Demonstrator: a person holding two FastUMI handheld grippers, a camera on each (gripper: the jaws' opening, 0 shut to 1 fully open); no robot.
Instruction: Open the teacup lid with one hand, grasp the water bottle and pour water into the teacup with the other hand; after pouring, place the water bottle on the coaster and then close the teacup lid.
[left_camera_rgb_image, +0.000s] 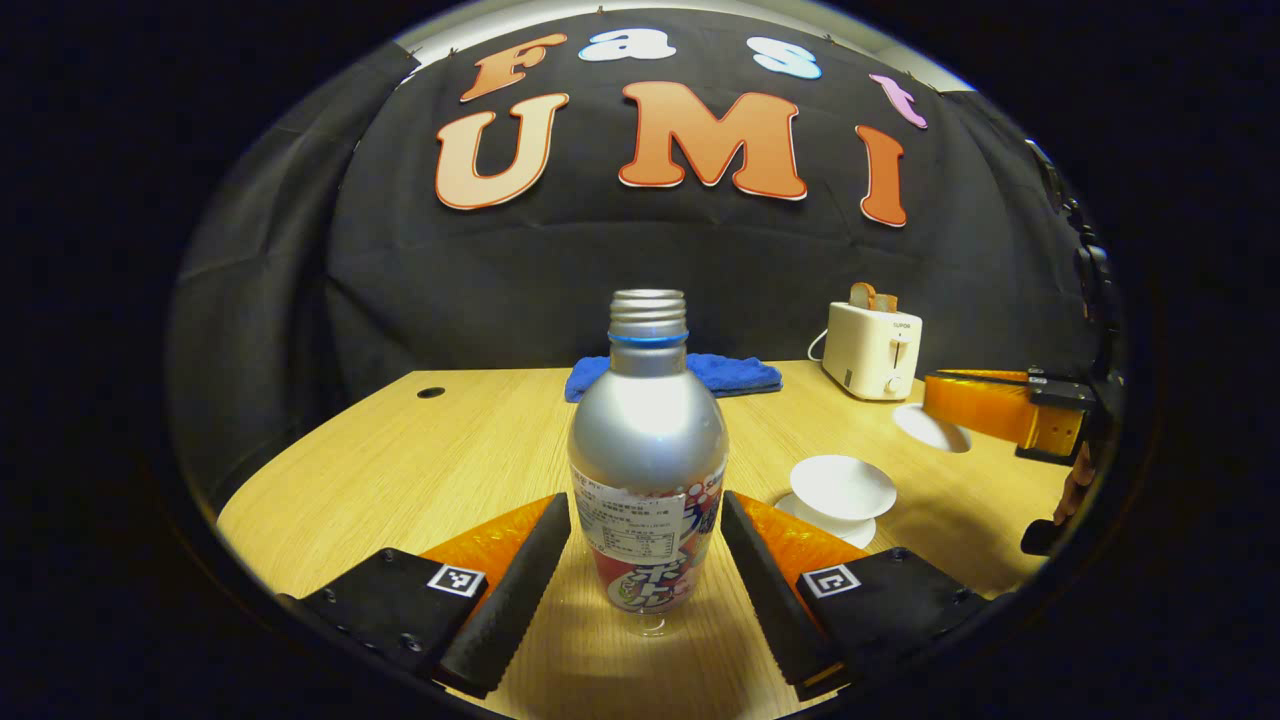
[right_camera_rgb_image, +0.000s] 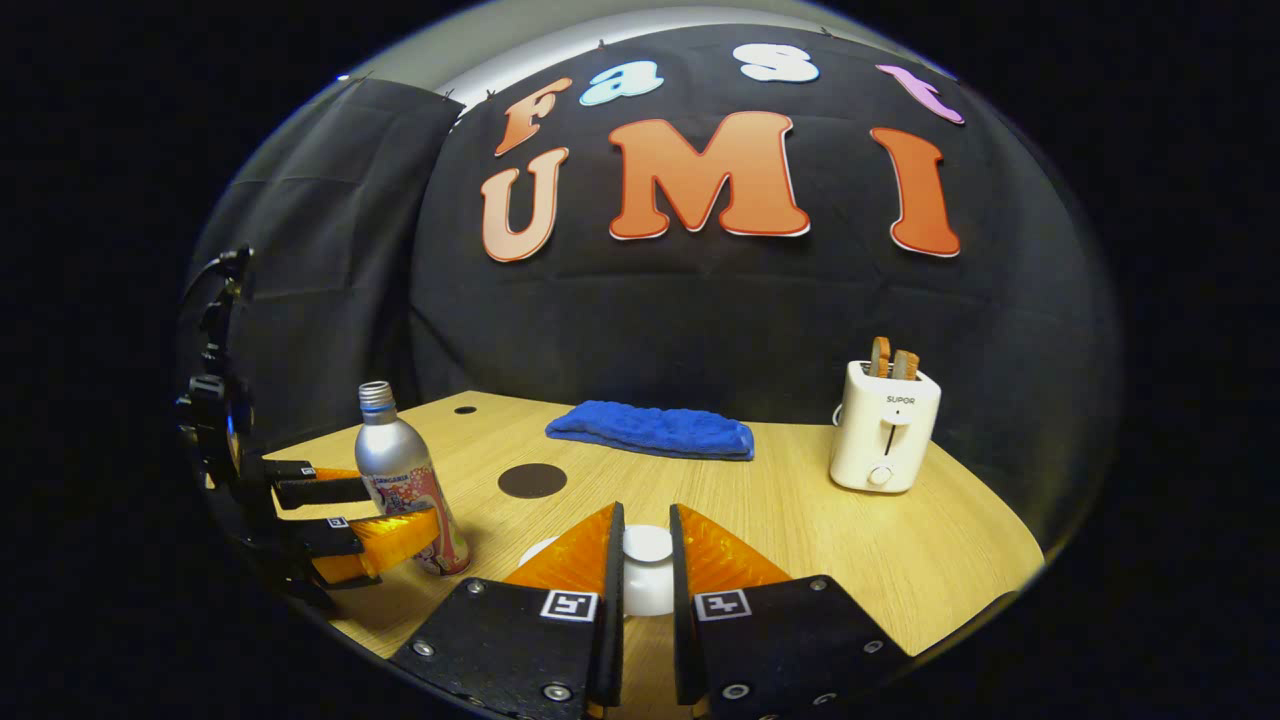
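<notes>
the left gripper has its jaws spread wide on either side of the water bottle, with a gap showing between each black pad and the bottle's sides, so nothing is pinched yet. the bottle stands upright on the wooden table, silver, uncapped, its printed label low on the body. seen from the right gripper view, the same left gripper reaches in from the left edge, one finger in front of the bottle and one behind it.

the right gripper has its jaws drawn close around the white lid, holding it by the knob with both pads against it. in the left gripper view that lid hangs lifted in the air at the tip of the orange fingers, well clear of the teacup, which sits open on its saucer just right of the bottle.

a dark round coaster lies on the table between the bottle and the blue towel. a white toaster with bread in it stands toward the back right.
</notes>
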